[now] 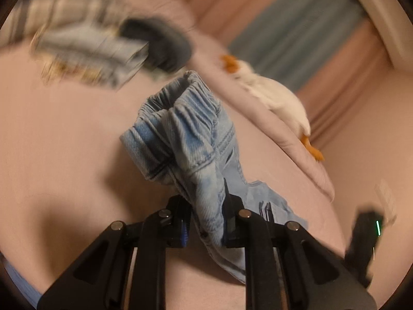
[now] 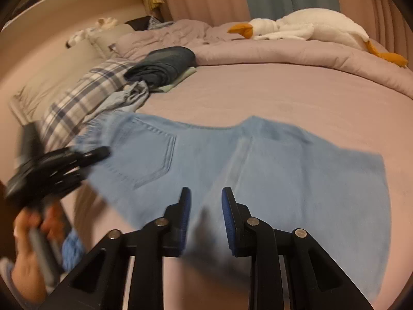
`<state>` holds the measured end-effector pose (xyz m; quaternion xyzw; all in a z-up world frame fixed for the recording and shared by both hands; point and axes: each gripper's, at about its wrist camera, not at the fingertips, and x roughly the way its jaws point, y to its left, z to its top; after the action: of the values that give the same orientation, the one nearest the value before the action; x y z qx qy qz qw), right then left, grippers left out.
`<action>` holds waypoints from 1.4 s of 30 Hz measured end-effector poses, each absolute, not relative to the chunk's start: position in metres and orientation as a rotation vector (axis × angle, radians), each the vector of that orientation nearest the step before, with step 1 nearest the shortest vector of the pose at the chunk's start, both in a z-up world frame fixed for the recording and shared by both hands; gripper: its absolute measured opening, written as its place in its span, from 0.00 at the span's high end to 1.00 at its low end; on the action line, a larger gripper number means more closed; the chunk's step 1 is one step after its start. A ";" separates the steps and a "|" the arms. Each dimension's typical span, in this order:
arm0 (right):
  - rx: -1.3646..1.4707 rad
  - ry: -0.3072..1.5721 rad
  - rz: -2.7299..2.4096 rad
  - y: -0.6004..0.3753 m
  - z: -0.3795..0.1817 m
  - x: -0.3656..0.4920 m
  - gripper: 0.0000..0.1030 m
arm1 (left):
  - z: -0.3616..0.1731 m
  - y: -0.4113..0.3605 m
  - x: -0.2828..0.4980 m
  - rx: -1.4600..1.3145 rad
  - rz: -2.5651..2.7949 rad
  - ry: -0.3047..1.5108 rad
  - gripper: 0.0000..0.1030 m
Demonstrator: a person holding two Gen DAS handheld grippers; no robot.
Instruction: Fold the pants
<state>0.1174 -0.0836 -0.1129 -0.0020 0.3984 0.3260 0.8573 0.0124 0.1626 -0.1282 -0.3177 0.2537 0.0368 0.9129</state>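
The left gripper [image 1: 206,222] is clamped on the pants [image 1: 185,139] waistband; the right gripper [image 2: 206,219] hovers above the legs, fingers apart (empty). Pull the waistband across smoothly, edges aligned.

Matte black plastic tongs [image 2: 206,217] w/ silver pivot pins, blue ribbed pads [image 2: 228,222]; bare-skinned left hand [image 2: 28,253].

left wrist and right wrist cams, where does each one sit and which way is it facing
Left wrist: on the left gripper, facing along its fingers, shut on the pants waistband, over the bed.
Right wrist: on the open right gripper, facing the spread pants; the person's left hand and left gripper show.
Shared: pants, plush goose, folded dark clothes.
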 end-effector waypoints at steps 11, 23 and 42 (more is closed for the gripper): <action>-0.048 1.082 0.544 -0.017 -0.159 0.201 0.91 | -0.127 0.151 0.020 -0.519 0.046 0.521 0.83; -0.111 1.147 0.672 -0.039 -0.149 0.103 0.91 | -0.105 0.122 0.023 -0.429 0.020 0.512 0.83; 0.540 1.050 0.661 -0.178 -0.161 0.093 0.81 | -0.072 -0.019 0.043 -0.014 -0.186 0.503 0.83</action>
<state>0.0931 -0.1776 -0.1607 0.2498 0.4859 0.3060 0.7796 0.0435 -0.0192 -0.0722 -0.0069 0.2486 -0.0920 0.9642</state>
